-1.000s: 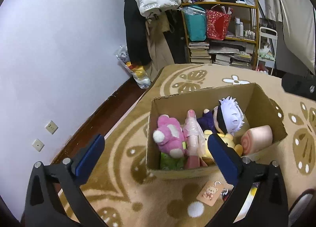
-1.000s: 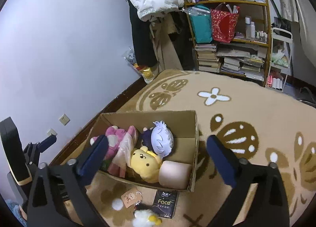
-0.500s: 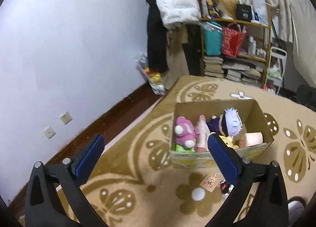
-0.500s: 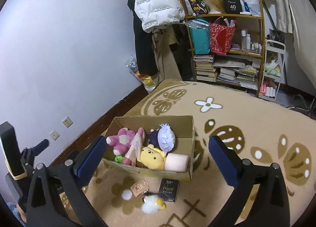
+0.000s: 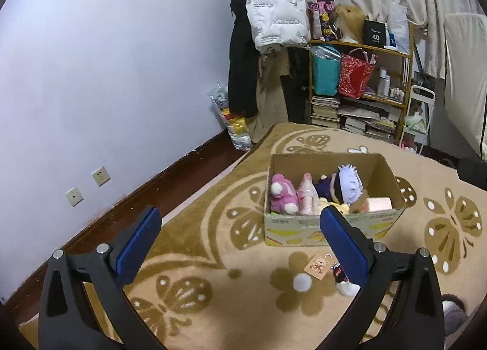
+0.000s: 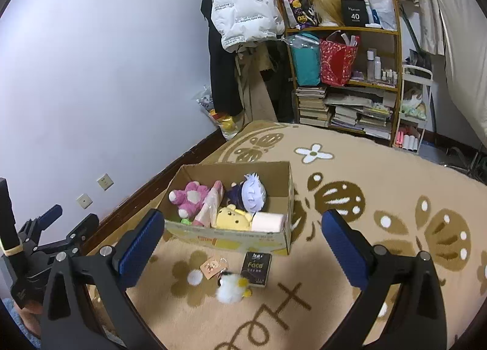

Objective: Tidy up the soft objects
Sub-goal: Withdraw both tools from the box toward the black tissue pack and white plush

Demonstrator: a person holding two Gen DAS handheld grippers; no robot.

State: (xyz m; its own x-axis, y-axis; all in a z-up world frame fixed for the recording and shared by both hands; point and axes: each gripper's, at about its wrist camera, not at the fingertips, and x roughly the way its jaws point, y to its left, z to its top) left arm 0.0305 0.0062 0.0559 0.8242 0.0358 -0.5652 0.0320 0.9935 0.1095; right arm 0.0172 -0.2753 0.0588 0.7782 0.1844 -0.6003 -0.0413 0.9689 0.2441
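Both grippers, left gripper (image 5: 240, 239) and right gripper (image 6: 243, 239), gape empty; small white fluffy plush keychain (image 6: 231, 288) lies on carpet just below-ahead of right, nearer it.

Plush toys (image 6: 219, 202) fill the open cardboard box (image 6: 240, 239) (one white fluffy toy (image 6: 231, 287) lies outside).

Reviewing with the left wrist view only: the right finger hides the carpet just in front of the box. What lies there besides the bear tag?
Observer: A black packet marked "Face" lies flat on the carpet, near the cardboard box.
Operator: And the white fluff I glimpse?
Observer: A white fluffy toy with yellow bits, beside that packet, outside the box.
Operator: Is the right gripper holding anything?
Observer: No; the right gripper is open and empty.
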